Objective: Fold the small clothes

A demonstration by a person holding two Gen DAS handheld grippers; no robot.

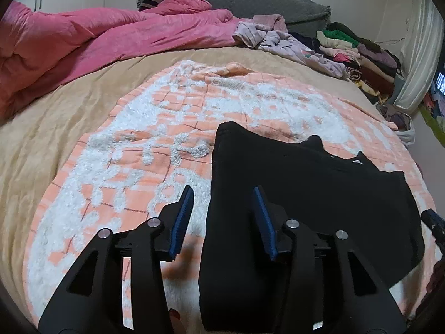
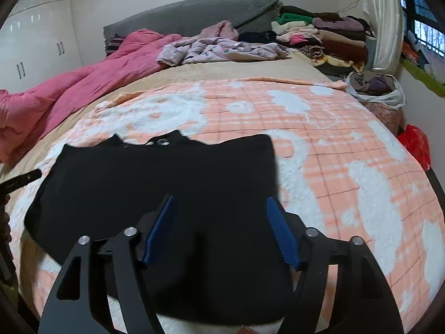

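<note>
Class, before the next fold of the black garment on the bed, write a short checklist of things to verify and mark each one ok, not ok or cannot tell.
1. Black garment lies spread on the orange-and-white blanket: ok.
2. Left gripper jaws open, nothing pinched; the garment's left edge lies below them: ok.
3. Right gripper jaws open above the garment, pads not pressing it: ok.
4. Garment free of wrinkles: cannot tell, the black cloth shows no detail.
5. Bare blanket around the garment for folding: ok.
6. Lilac clothes and pink duvet lie apart from the garment: ok.
</note>
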